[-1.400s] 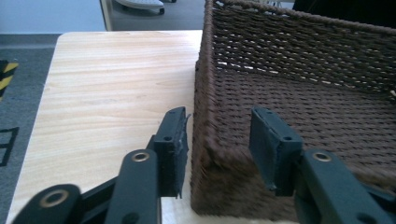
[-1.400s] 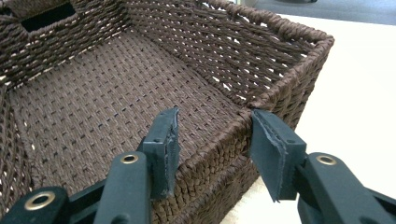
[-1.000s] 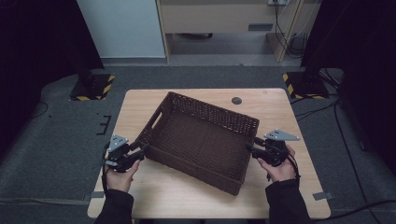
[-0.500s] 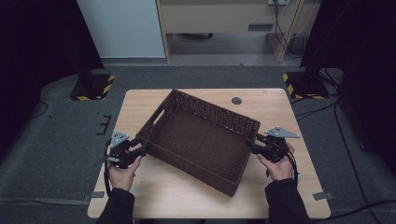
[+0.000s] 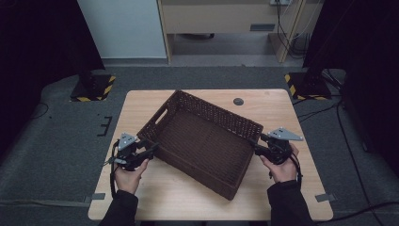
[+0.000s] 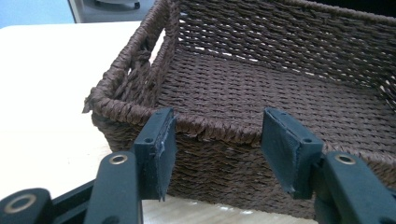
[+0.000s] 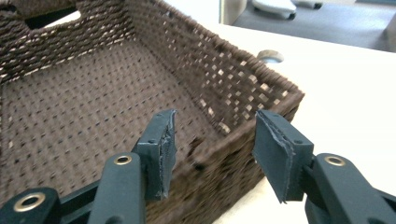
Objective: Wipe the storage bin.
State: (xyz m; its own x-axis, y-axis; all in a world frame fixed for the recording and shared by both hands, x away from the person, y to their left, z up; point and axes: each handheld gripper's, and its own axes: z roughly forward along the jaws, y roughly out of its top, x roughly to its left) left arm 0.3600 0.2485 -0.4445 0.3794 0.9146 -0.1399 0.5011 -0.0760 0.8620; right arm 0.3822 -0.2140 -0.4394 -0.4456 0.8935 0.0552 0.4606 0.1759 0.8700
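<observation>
Wicker basket (image 5: 202, 141) lies skewed across the middle of the counter (image 5: 282, 106), a person's hands flanking it, so each set of tongs meets an opposite wall. Left tongs (image 5: 149, 149) have just been opening; right tongs (image 5: 256, 149) stand spread, and neither pinches the rim. Both gripper views reveal the pads (image 6: 164, 151) clear of the weave; the high view shows the small round disc (image 5: 238, 101) beyond.
</observation>
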